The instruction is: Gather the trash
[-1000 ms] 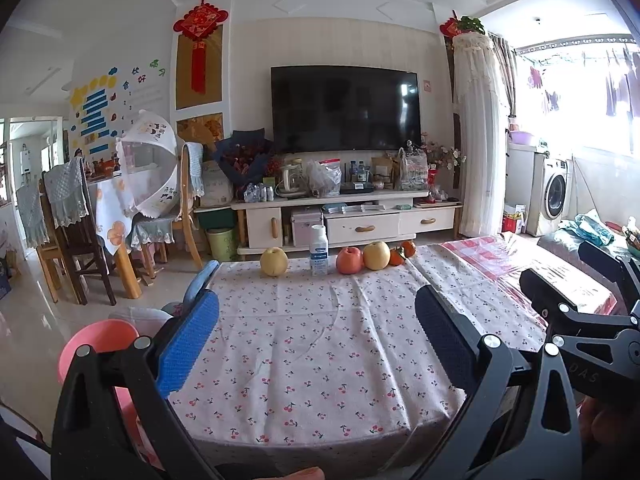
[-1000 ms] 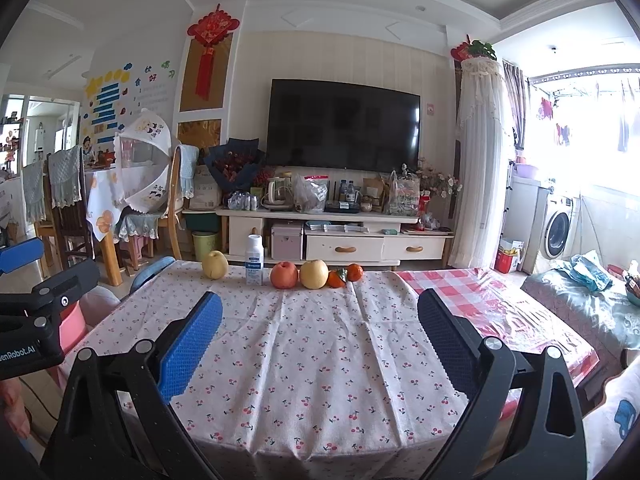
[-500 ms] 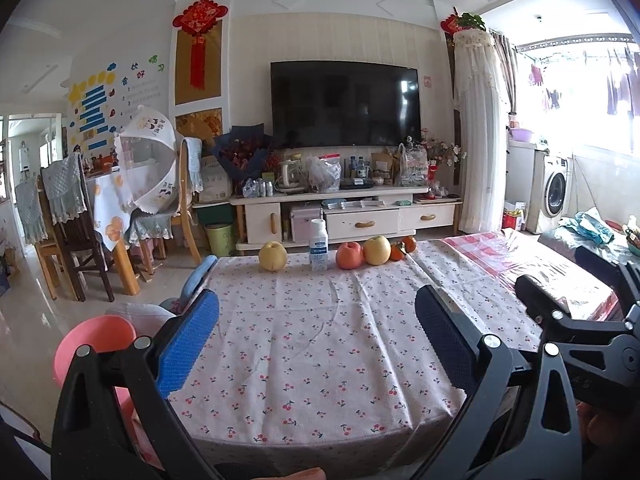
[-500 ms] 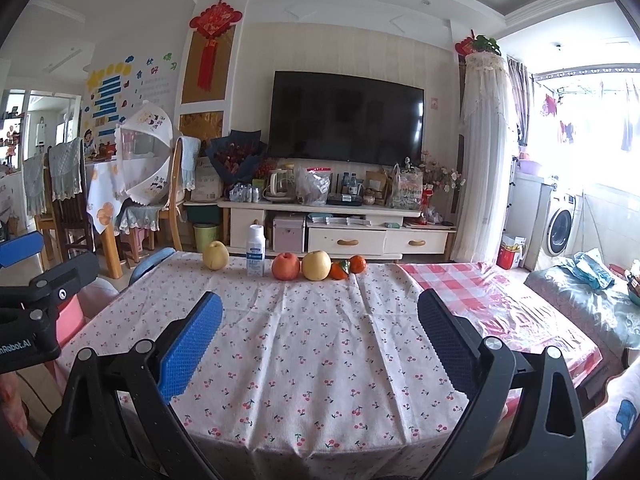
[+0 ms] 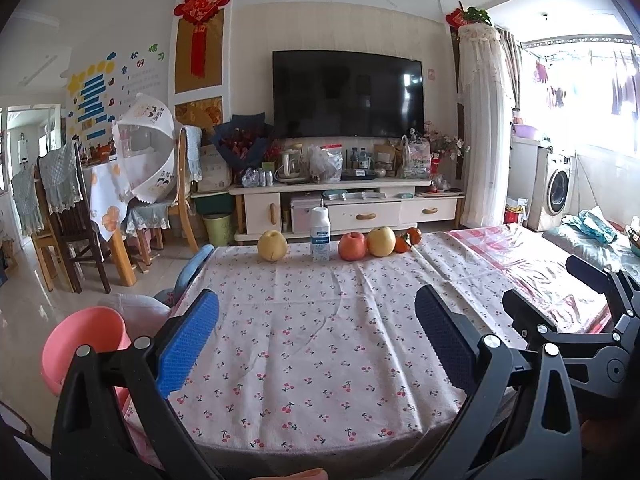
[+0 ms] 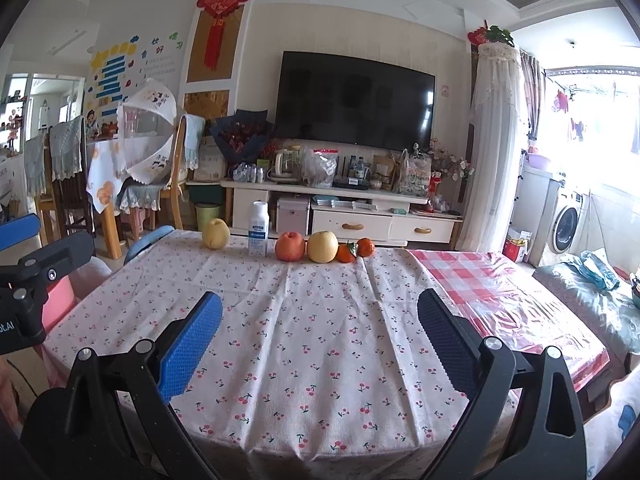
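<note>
Cherry-print tablecloth [image 6: 304, 320], bare foreground, fruit [image 6: 290, 246] far-edge

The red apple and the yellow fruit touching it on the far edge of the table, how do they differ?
The red apple is orange-red and squat, with a dimple on top; the yellow fruit is pale yellow and stands taller. The apple is nearer the white bottle; the yellow fruit is nearer the small oranges. Both sit upright on the cherry-print tablecloth, untouched, far from either claw.
</note>
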The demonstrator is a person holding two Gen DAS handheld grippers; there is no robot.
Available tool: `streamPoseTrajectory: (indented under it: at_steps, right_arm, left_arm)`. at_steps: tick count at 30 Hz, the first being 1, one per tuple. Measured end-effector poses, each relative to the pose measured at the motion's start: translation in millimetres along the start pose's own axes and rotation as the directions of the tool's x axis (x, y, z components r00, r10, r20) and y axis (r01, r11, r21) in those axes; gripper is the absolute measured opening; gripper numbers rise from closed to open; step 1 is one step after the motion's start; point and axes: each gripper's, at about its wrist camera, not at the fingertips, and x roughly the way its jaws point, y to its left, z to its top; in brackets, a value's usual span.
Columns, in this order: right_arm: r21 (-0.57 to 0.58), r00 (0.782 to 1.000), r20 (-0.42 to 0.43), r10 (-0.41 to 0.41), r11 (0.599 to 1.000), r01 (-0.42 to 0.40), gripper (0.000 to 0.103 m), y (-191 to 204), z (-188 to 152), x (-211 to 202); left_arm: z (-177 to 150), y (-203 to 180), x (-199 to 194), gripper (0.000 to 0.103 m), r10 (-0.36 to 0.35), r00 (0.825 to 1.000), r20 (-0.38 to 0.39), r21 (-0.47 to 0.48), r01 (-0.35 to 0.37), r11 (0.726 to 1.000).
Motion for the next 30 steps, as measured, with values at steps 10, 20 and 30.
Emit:
streamPoseTrajectory:
  at_steps: [10, 20, 30]
  right_arm:
    - [0.003, 0.999, -0.039, 0.022, 1.0, -0.022, 0.097, 5, -5, 41]
    - [0.004, 0.994, -0.1, 0.047, 0.999, -0.047, 0.097, 8, -14, 97]
    - [0.07, 0.942, -0.306, 0.135, 0.99, -0.119, 0.097, 15, -20, 205]
  left_arm:
    - [-3, 8, 36, 0.099, 0.024, 0.999, -0.041, -0.014, -0.024, 1.0]
    - [-12, 5, 86, 0.099, 0.052, 0.993, -0.101, -0.012, -0.054, 0.998]
    - [-34, 21, 195, 0.099, 0.122, 0.944, -0.308, -0.039, -0.14, 0.989]
